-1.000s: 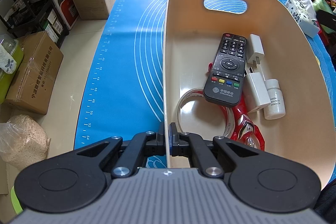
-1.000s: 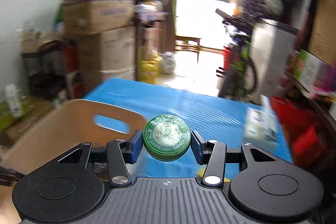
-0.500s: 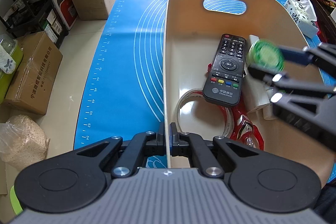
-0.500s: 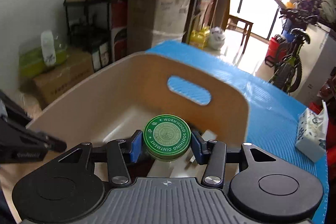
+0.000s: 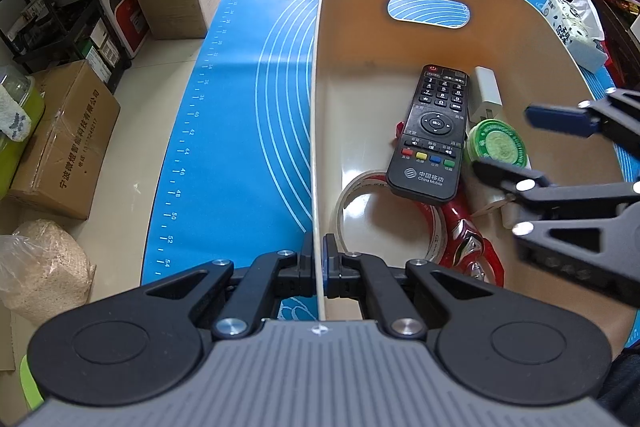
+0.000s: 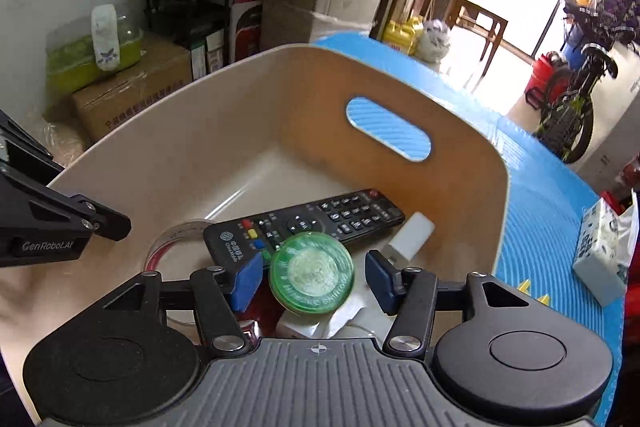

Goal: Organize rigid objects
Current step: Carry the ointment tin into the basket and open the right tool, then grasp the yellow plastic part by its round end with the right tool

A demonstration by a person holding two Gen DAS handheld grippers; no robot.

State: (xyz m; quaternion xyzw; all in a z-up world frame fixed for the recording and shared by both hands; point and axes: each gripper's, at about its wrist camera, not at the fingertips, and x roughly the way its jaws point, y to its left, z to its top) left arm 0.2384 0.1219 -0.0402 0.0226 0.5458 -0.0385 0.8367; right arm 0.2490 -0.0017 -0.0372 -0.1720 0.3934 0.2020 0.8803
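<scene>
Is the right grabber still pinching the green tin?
Apart. In the right wrist view the right gripper stands open, with a gap between each blue pad and the green tin, which hangs blurred over the basket.

Beige bin (image 5: 520, 27) on blue mat (image 5: 248, 107).

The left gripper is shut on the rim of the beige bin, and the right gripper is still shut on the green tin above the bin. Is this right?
Not quite. In the right wrist view the right gripper is open: gaps show on both sides of the green tin. The left gripper is indeed shut on the rim of the beige bin.
</scene>
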